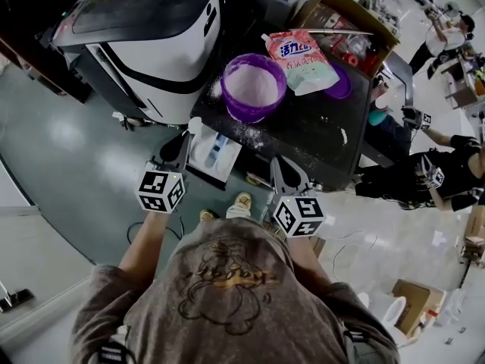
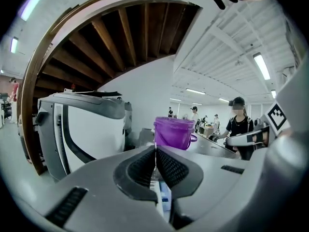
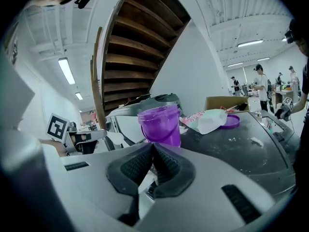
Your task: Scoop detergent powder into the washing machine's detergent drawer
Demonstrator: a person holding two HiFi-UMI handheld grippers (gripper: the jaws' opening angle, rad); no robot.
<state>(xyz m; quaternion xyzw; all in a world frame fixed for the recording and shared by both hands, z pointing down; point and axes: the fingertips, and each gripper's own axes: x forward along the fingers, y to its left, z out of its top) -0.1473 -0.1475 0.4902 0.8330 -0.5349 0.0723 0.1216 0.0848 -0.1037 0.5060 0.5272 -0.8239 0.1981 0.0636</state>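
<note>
Your left gripper (image 1: 182, 142) and right gripper (image 1: 280, 167) are both held low in front of you, tips aimed at the washing machine (image 1: 303, 139). Jaws on each are pressed together, pad against pad, nothing between them. The detergent drawer (image 1: 214, 149) is pulled out of the machine's front, open side up, its long axis running from the machine out toward you. It sits just ahead of the left gripper's tips, with the right gripper off to its side. The drawer is white inside with a blue compartment. The purple bucket (image 1: 253, 87) stands upright on the machine's dark top near its left edge, mouth up, with white powder inside. Spilled powder dusts the top around it. The detergent bag (image 1: 299, 58) lies flat beyond the bucket, printed face up, long axis slanting across the top, one end reaching the purple lid (image 1: 342, 82).
</note>
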